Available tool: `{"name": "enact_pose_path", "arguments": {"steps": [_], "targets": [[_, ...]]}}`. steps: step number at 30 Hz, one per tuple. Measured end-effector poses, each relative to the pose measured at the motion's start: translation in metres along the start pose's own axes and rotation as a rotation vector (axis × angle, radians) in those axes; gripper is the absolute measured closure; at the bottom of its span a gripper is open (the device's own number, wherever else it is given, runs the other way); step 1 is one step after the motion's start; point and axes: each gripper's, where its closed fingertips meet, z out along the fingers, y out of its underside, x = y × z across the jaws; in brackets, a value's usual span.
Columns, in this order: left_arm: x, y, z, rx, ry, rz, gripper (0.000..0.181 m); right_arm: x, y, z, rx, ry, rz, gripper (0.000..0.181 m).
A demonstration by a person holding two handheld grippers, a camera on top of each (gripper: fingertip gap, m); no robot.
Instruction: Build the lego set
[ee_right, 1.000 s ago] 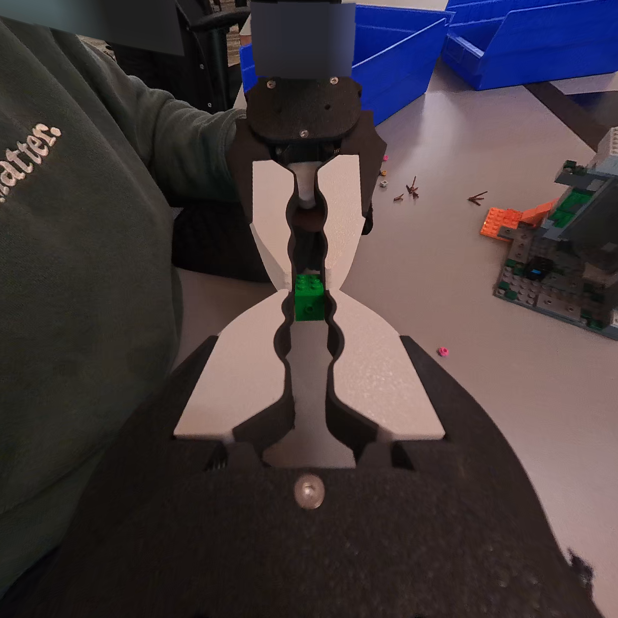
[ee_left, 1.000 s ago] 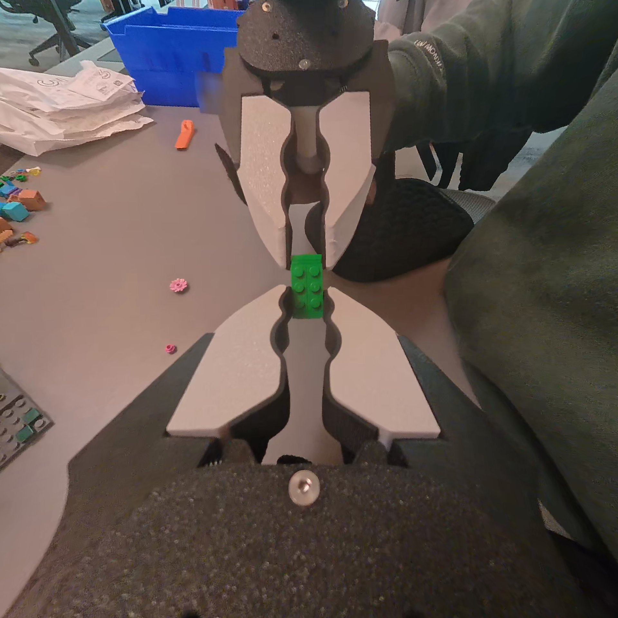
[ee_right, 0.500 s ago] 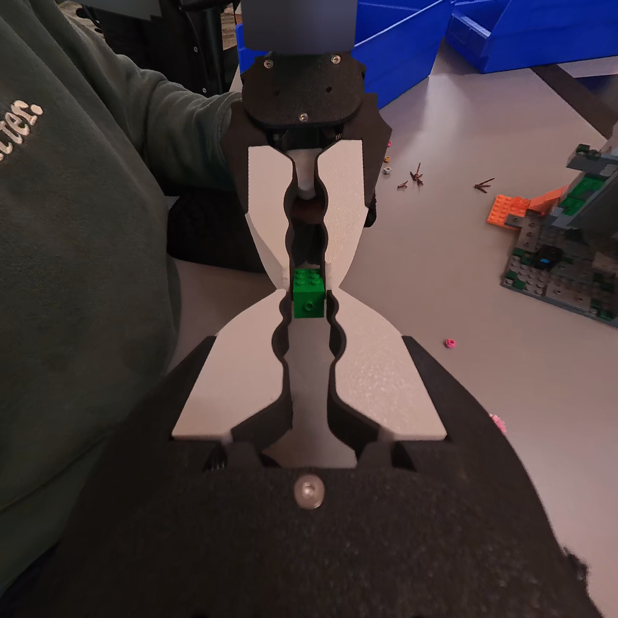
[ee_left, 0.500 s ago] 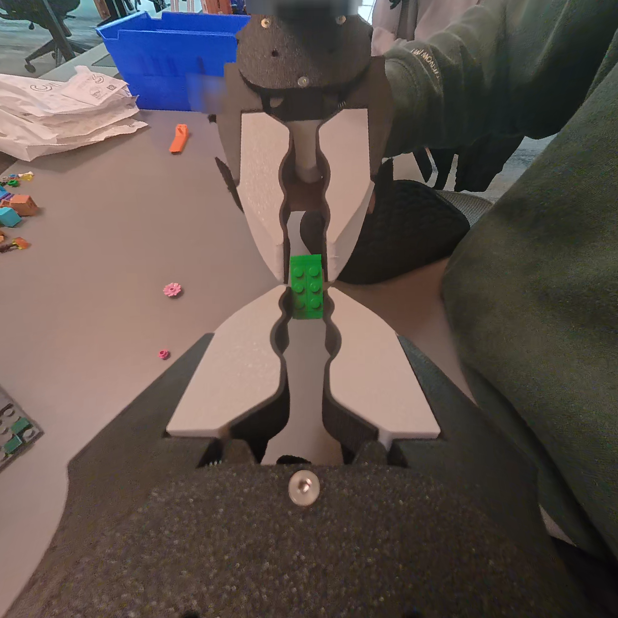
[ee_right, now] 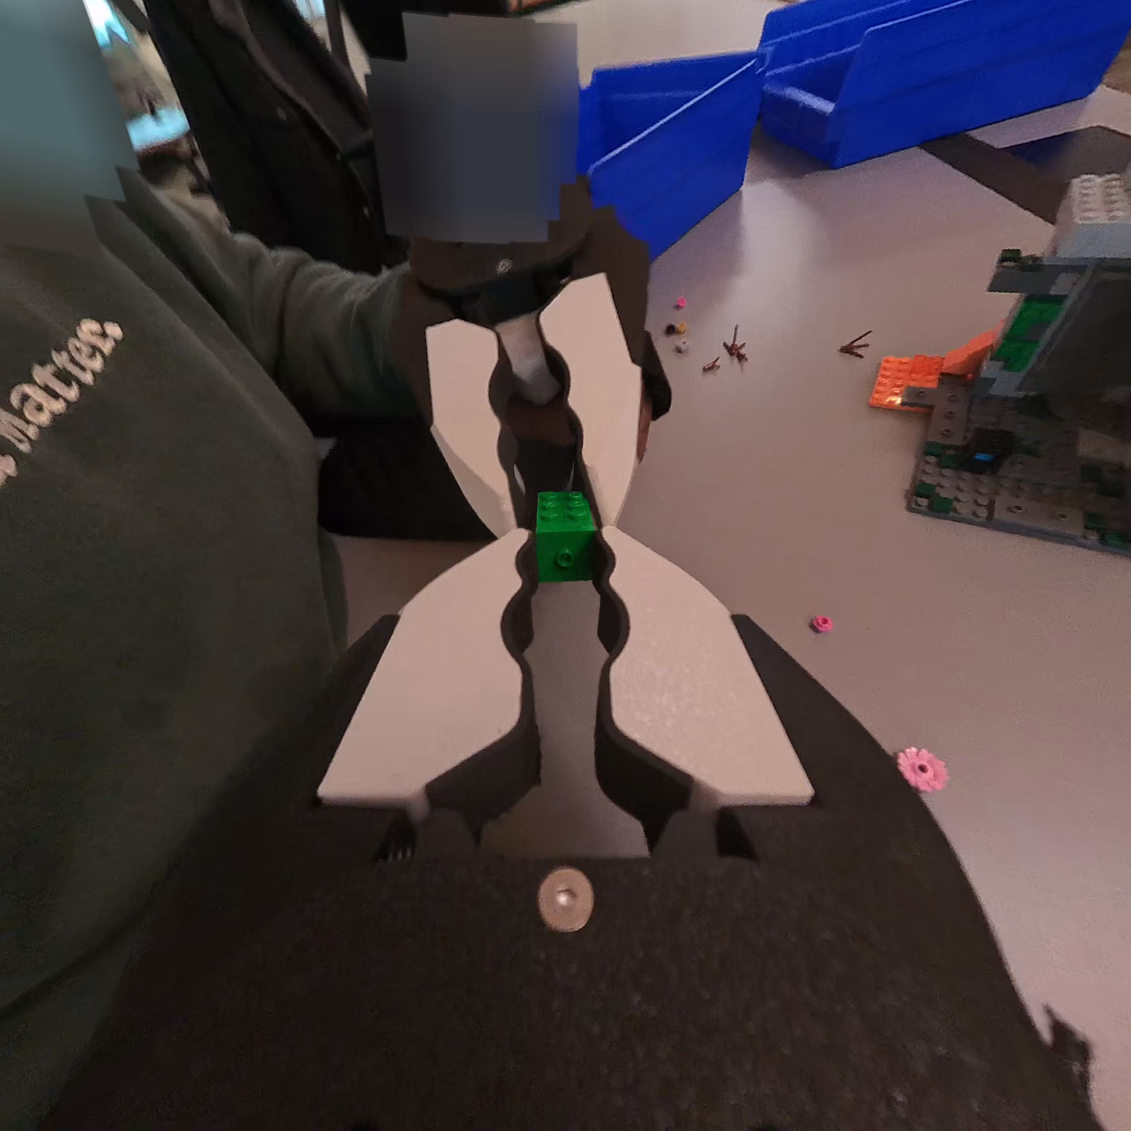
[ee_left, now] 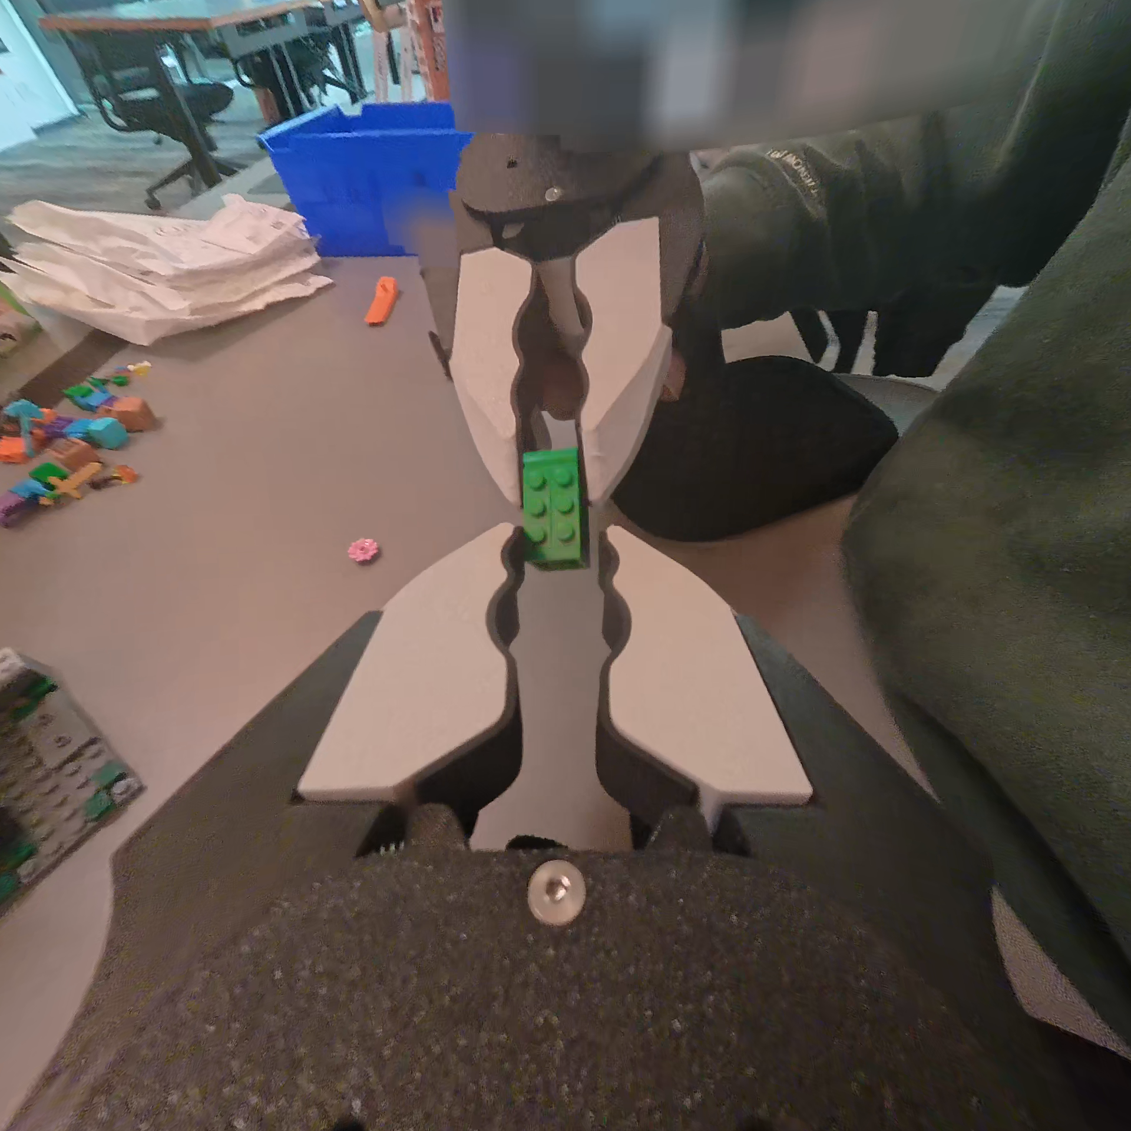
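A: Where is the brick [ee_left: 556, 515] seen?

B: It is held in the air above the table [ee_left: 245, 489], between the two grippers, which are met tip to tip.

A: How are the claws set?

B: The right gripper [ee_left: 554, 483] is clamped on the brick's far end. The left gripper [ee_left: 556, 544] is closed on its near end in the right wrist view [ee_right: 564, 527].

A: What else is seen?

B: The build [ee_right: 1016, 453] is stood to one side, and a pink flower [ee_left: 363, 550] is lain on the table.
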Motion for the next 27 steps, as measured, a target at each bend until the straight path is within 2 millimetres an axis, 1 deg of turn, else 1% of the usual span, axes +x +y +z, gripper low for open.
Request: {"name": "enact_pose_path", "arguments": {"steps": [3,5,7,9,11,13,16,18,21,24,27], "targets": [[-0.007,-0.005,-0.003,0.042,-0.044,0.019,0.154,0.006,-0.014,-0.011,0.137,-0.054,0.140,0.165],[-0.011,-0.009,-0.006,0.073,-0.059,0.014,0.153,0.010,-0.027,-0.023,0.266,-0.128,0.250,0.165],[-0.013,-0.016,-0.010,0.112,-0.076,0.018,0.154,0.012,-0.037,-0.035,0.378,-0.210,0.331,0.165],[-0.015,-0.018,-0.011,0.122,-0.089,0.022,0.155,0.013,-0.046,-0.048,0.491,-0.303,0.398,0.165],[-0.015,-0.019,-0.011,0.130,-0.092,0.023,0.156,0.015,-0.052,-0.059,0.573,-0.372,0.453,0.165],[-0.014,-0.018,-0.010,0.129,-0.088,0.019,0.156,0.017,-0.052,-0.062,0.597,-0.397,0.475,0.165],[-0.016,-0.017,-0.009,0.127,-0.095,0.007,0.157,0.019,-0.046,-0.056,0.559,-0.368,0.457,0.165],[-0.019,-0.017,-0.007,0.139,-0.095,-0.033,0.157,0.020,-0.038,-0.045,0.490,-0.305,0.402,0.165],[-0.019,-0.025,-0.006,0.190,-0.039,-0.114,0.155,0.018,-0.032,-0.030,0.405,-0.238,0.301,0.165],[-0.023,-0.033,-0.008,0.242,0.007,-0.198,0.151,0.014,-0.032,-0.023,0.388,-0.237,0.251,0.165],[-0.023,-0.037,-0.011,0.273,0.041,-0.233,0.155,0.016,-0.027,-0.015,0.345,-0.187,0.184,0.165]]}}
